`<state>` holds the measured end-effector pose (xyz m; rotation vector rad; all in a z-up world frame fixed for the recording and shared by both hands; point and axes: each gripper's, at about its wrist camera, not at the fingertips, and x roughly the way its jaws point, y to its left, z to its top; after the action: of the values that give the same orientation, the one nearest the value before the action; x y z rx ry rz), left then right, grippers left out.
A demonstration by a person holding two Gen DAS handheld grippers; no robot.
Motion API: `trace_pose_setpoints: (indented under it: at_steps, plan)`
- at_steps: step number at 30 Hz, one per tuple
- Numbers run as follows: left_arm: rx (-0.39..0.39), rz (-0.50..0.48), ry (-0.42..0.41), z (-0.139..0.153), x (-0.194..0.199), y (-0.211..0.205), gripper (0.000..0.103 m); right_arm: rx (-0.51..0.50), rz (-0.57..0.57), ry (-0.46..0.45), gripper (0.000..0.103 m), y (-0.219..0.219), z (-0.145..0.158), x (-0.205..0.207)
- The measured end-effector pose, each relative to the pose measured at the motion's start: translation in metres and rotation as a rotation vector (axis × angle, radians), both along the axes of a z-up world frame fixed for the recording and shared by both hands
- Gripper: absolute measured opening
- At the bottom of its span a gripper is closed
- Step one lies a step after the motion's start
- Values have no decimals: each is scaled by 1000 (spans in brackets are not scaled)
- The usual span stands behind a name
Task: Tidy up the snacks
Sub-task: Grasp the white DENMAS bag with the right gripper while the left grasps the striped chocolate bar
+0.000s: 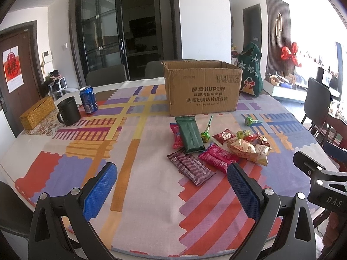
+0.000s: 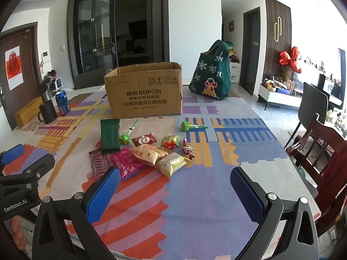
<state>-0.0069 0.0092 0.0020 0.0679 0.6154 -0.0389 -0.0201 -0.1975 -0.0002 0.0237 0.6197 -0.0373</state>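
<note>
Both grippers, left gripper [image 1: 171, 186] and right gripper [image 2: 175, 191], are hanging wide open and empty over the table [image 1: 134, 195]; snacks [image 1: 216, 147] are lying loose before the cardboard box [image 1: 202, 88], so nothing seems sorted yet.

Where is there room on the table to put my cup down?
Free: the tablecloth between the black mug and the green packet, and the near stretch before both open grippers. Crowded: the snack pile by the pink wrapper, in front of the cardboard box.
</note>
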Motion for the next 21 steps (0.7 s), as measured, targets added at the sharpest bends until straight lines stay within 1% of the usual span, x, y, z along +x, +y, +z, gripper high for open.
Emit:
trace_pose_setpoints:
  at_steps: [7, 13, 21]
  plan:
    - [10, 20, 36, -5, 23, -6, 103, 15, -10, 52, 103, -5, -11, 17]
    - [-7, 50, 98, -16, 50, -8, 103, 28, -23, 77, 103, -6, -20, 37]
    - [4, 70, 172, -35, 78, -17, 102, 76, -53, 138, 102, -12, -34, 67]
